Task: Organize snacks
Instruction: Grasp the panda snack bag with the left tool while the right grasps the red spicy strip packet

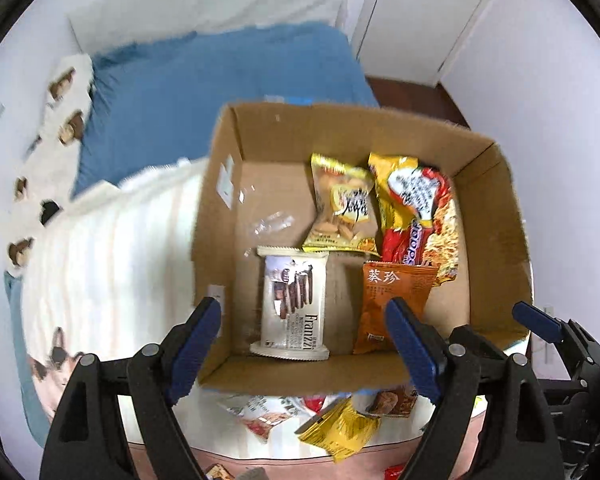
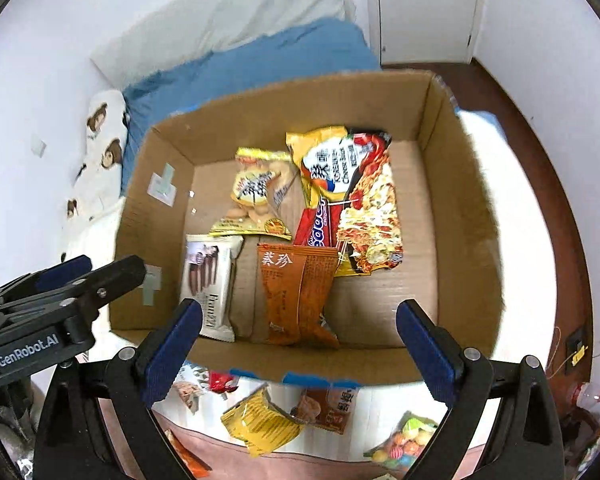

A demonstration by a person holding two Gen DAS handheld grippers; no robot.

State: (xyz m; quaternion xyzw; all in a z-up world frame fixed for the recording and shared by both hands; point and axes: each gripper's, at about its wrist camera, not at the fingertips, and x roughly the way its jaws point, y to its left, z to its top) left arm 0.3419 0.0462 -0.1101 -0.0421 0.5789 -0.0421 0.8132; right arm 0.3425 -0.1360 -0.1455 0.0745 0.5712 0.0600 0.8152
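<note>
Both grippers are seen above the cardboard box, pointed steeply down. Left gripper: fingers spread wide, nothing held between them. Right gripper: fingers spread wide too, nothing gripped. The box is set on a white bed cover, with a blue blanket behind it.

Five snacks are seen inside the box: white wafer pack at near left, orange sachet just beside it on the right, yellow cracker bag behind, noodle packet at far right, red pack tucked partly under the noodles. More snacks are left outside, by the near wall: yellow pouch, brown packet, candy bag.
</note>
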